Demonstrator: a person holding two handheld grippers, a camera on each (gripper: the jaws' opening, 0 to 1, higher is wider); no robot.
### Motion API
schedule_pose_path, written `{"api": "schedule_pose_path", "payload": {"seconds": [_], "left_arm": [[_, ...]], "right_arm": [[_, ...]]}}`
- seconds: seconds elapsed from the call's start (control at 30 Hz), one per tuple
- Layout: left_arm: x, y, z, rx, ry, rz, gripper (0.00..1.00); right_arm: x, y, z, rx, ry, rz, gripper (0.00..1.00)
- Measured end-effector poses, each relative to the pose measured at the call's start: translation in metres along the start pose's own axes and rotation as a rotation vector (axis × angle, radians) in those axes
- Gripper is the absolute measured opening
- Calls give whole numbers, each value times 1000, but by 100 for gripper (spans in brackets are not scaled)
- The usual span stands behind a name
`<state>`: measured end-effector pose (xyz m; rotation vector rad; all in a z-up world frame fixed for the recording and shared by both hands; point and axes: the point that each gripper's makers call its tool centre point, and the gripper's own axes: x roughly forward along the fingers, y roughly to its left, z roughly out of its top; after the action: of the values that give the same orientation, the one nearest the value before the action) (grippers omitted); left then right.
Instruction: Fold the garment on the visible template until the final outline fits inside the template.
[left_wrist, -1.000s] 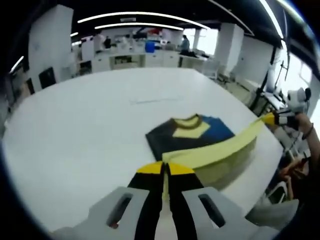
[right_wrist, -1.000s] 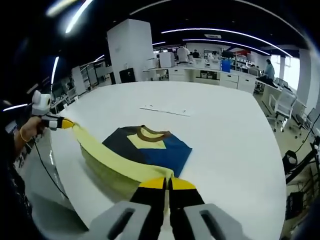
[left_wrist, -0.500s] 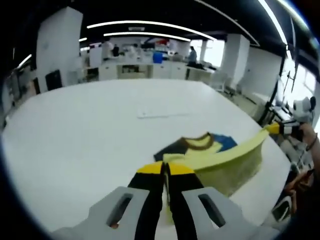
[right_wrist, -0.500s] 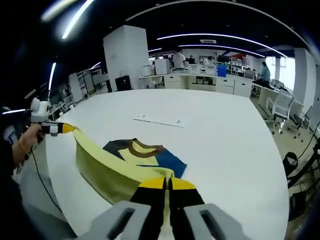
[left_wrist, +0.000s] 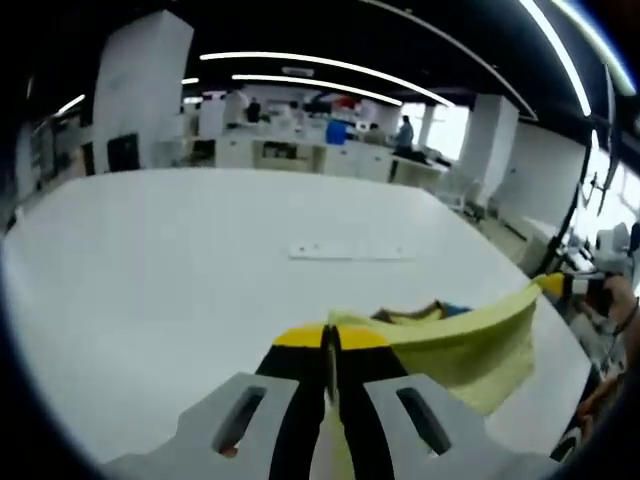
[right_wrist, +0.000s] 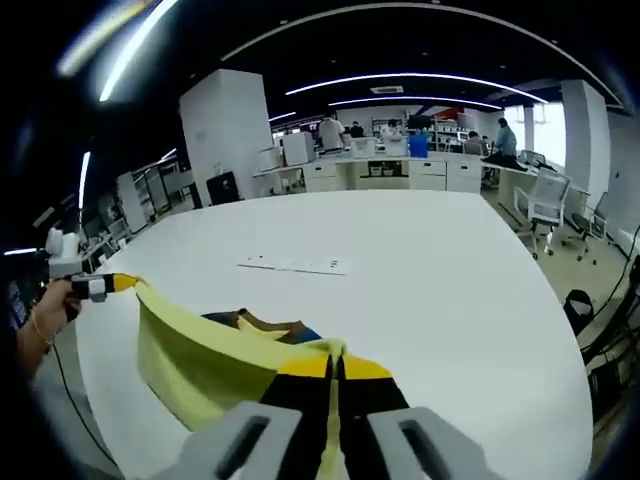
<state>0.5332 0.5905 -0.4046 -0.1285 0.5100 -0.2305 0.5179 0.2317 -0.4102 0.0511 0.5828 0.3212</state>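
The garment is a yellow, navy and blue shirt with a brown collar, lying on the white table. Its yellow hem (left_wrist: 465, 340) hangs lifted and stretched between both grippers, hiding most of the shirt behind it. My left gripper (left_wrist: 329, 338) is shut on one end of the hem; the right gripper (left_wrist: 556, 285) shows at the far right, holding the other end. In the right gripper view the yellow hem (right_wrist: 200, 350) sags in front of the collar (right_wrist: 268, 325). There my right gripper (right_wrist: 334, 360) is shut on it, and the left gripper (right_wrist: 105, 285) holds the far end at left.
A thin pale template strip (left_wrist: 350, 252) lies on the white table (left_wrist: 150, 280) beyond the shirt, seen also as the strip (right_wrist: 293, 265). A person's hand (right_wrist: 45, 320) holds the left gripper. Desks, chairs and people stand far behind.
Both grippers have lifted the yellow hem higher and carried it forward over the shirt, so it now covers most of the navy and blue panels. Both stay shut.
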Motion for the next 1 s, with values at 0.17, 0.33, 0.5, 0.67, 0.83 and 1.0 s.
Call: {"api": "schedule_pose_path", "payload": {"seconds": [0.17, 0.33, 0.5, 0.67, 0.83, 1.0], "left_arm": [[17, 5, -6, -54, 8, 30, 0], [31, 10, -11, -77, 7, 56, 0], [48, 18, -19, -115, 23, 78, 0], [59, 21, -29, -109, 37, 86, 0], [71, 28, -44, -166, 69, 102, 0], [80, 32, -52, -179, 81, 116, 0]], "right_arm": [[19, -6, -4, 4, 7, -14, 0], [35, -11, -7, 7, 13, -32, 0], [56, -19, -17, 36, 34, -46, 0], [70, -22, -26, 43, 49, -58, 0], [84, -27, -38, 75, 71, -63, 0], [92, -28, -44, 85, 85, -64, 0]]}}
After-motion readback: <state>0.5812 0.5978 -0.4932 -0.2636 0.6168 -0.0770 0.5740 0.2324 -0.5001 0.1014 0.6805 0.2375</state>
